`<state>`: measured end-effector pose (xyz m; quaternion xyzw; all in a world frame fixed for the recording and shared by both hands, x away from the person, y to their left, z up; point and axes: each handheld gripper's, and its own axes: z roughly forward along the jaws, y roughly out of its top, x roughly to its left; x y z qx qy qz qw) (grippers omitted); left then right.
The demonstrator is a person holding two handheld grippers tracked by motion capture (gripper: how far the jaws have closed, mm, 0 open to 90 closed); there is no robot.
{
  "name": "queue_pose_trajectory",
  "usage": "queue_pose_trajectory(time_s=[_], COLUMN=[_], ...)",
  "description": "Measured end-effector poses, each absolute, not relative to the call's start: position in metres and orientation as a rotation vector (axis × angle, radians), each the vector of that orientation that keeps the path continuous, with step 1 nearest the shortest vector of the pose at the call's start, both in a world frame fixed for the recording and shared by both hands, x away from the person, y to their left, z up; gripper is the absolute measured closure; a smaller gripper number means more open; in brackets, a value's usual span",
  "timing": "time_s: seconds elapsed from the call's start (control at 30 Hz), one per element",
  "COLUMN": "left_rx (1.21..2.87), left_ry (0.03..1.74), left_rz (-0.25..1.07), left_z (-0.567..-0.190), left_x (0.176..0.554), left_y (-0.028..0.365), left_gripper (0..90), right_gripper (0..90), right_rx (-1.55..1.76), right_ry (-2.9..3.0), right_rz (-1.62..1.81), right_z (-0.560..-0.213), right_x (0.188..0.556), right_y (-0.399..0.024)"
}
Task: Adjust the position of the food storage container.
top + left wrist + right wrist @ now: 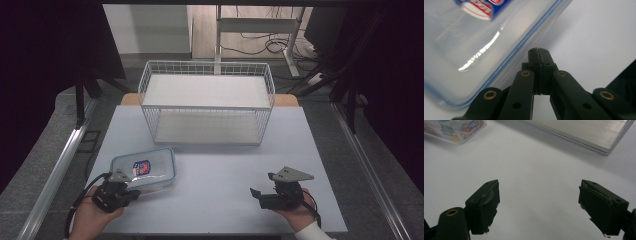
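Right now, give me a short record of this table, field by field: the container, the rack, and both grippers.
container: clear plastic box with blue-rimmed lid and a label, front left of the table
rack: white wire shelf rack, two tiers, at the back
left gripper: jaws shut with nothing between them, tip at the box's edge
right gripper: jaws open, over bare table, front right
box in rack: no

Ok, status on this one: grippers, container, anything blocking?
Left gripper shut, empty, beside the container. Right gripper open, empty. Wire rack beyond, nothing between.
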<state>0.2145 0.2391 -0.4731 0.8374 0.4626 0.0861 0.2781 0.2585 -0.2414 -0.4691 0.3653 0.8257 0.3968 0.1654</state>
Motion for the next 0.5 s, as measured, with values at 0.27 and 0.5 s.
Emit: queue_pose_trajectory(time_s=[0.27,0.5], left_rx=[2.107,2.028], left_ry=[1.365,1.541], left_rz=[0.339,0.383], left_z=[-0.451,-0.459], left_x=[0.217,0.234], left_y=[0.283,0.326], left_gripper=[89.8,89.8], right_gripper=[17.3,17.3], right_rx=[1.04,1.044], right_ry=[2.348,2.347], right_rz=[1.13,1.126], right_z=[-0.469,-0.469], right_x=[0.258,0.258], right_y=[-0.241,-0.241])
